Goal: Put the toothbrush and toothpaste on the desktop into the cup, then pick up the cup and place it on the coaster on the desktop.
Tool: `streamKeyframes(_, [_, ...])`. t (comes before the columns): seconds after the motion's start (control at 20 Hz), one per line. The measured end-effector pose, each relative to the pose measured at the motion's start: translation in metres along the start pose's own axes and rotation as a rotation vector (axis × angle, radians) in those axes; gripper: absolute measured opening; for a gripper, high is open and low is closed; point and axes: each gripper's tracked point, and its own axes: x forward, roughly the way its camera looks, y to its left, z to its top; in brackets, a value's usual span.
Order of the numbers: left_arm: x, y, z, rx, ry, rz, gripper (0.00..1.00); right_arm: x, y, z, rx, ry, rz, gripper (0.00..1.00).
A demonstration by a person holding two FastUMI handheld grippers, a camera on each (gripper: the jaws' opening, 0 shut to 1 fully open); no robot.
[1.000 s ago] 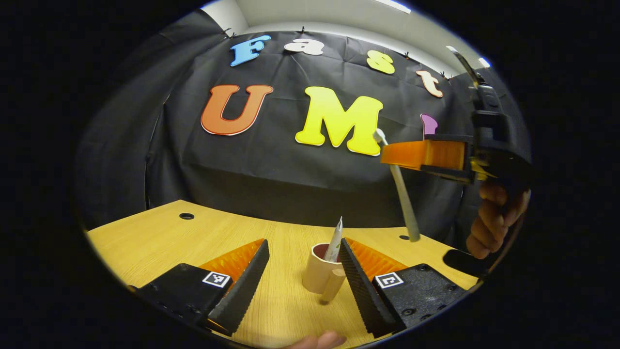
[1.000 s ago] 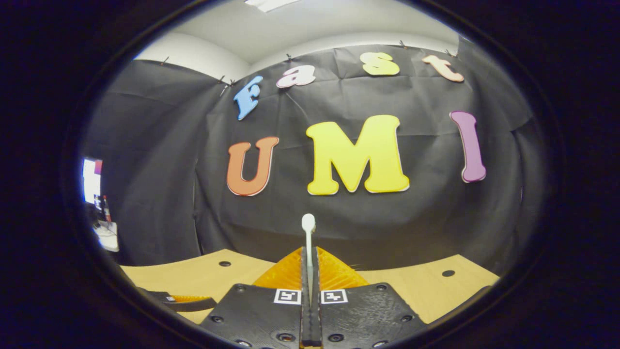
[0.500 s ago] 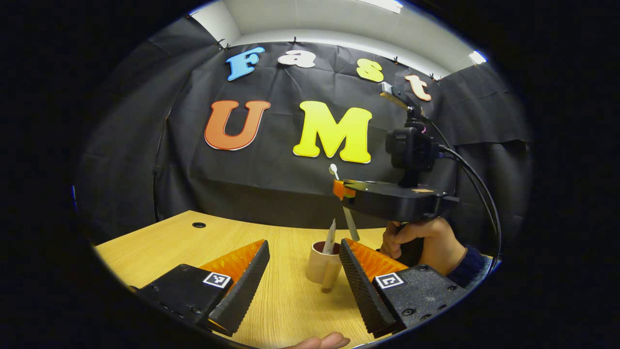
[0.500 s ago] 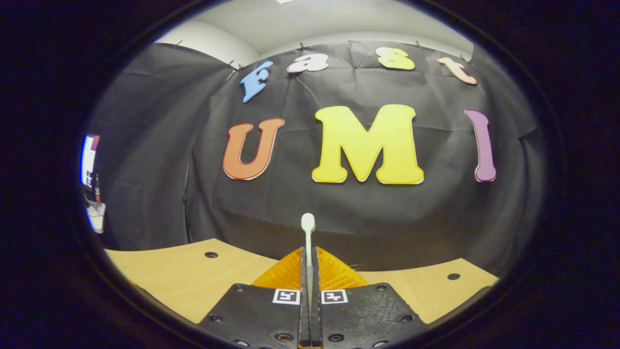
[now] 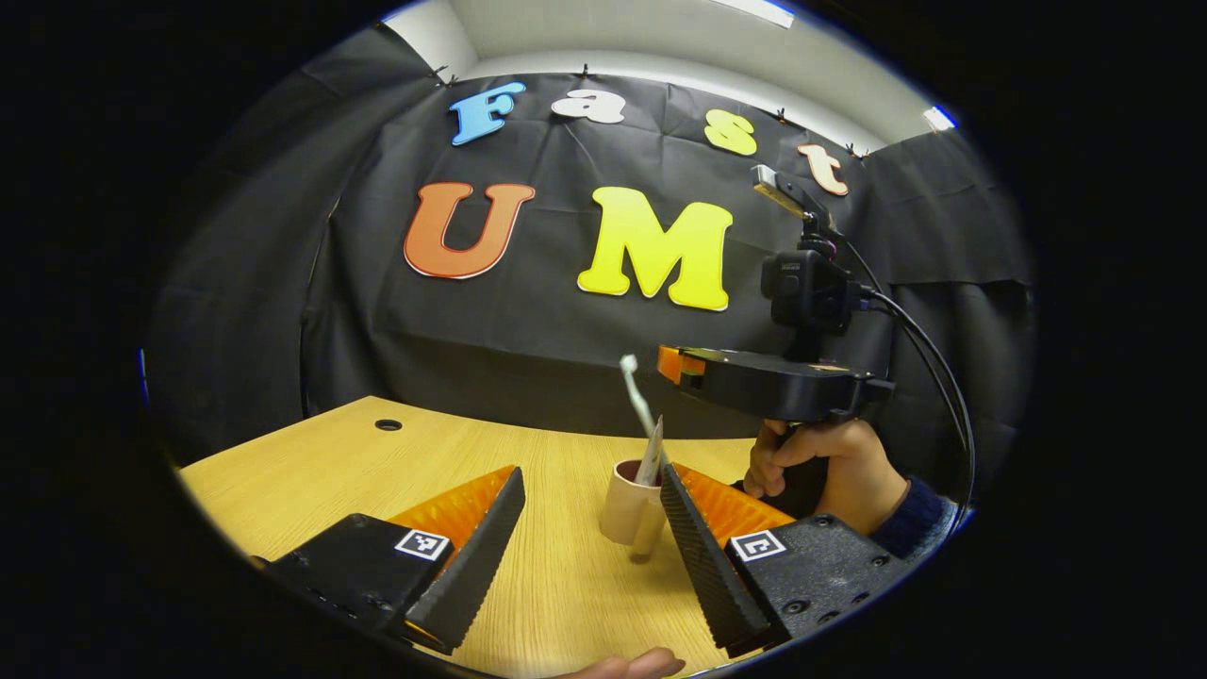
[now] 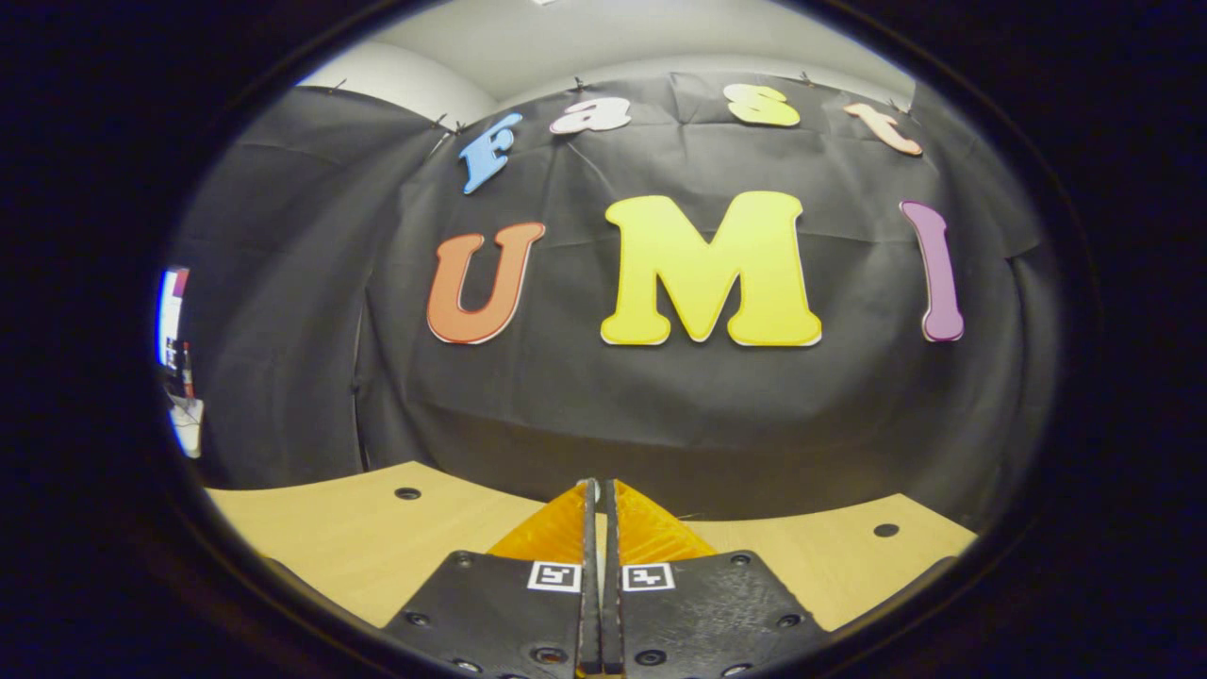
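Toothbrush (image 5: pixel 639 401) has left the right gripper since half a second ago: it was clamped upright between those fingers, and it now leans in the cup with its head tipped toward upper left.

Left gripper view, from left to right: a wooden desk (image 5: pixel 311 471) fills the lower part of the frame. The left gripper (image 5: pixel 592 471) sits at bottom centre with its fingers spread wide and nothing between them. The cup (image 5: pixel 624 505) stands on the desk just beyond them, right of centre, with its handle toward the camera. Toothpaste (image 5: pixel 651 455) stands in it beside the brush. To the right, the right gripper (image 5: pixel 675 364) hangs level above and just right of the cup, held by a hand (image 5: pixel 830 462).

Right gripper view: the fingers at bottom centre are all but closed, a thin slit apart, with nothing gripped.

Both items are in the cup, so lifting it to the coaster appears to be what remains. To do that well, draw the right gripper away without brushing the leaning handle. Then bring the wide-open fingers squarely around the cup wall, clear of the handle. Squeeze firmly and keep the cup upright so that neither tall item tips out.
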Motion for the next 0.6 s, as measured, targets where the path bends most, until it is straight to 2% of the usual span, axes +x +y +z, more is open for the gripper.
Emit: streamKeyframes(0.6, [0.000,0.004,-0.008,-0.018,0.028,0.007,0.93,-0.001,0.006,-0.018,-0.017,0.050,0.022,0.01])
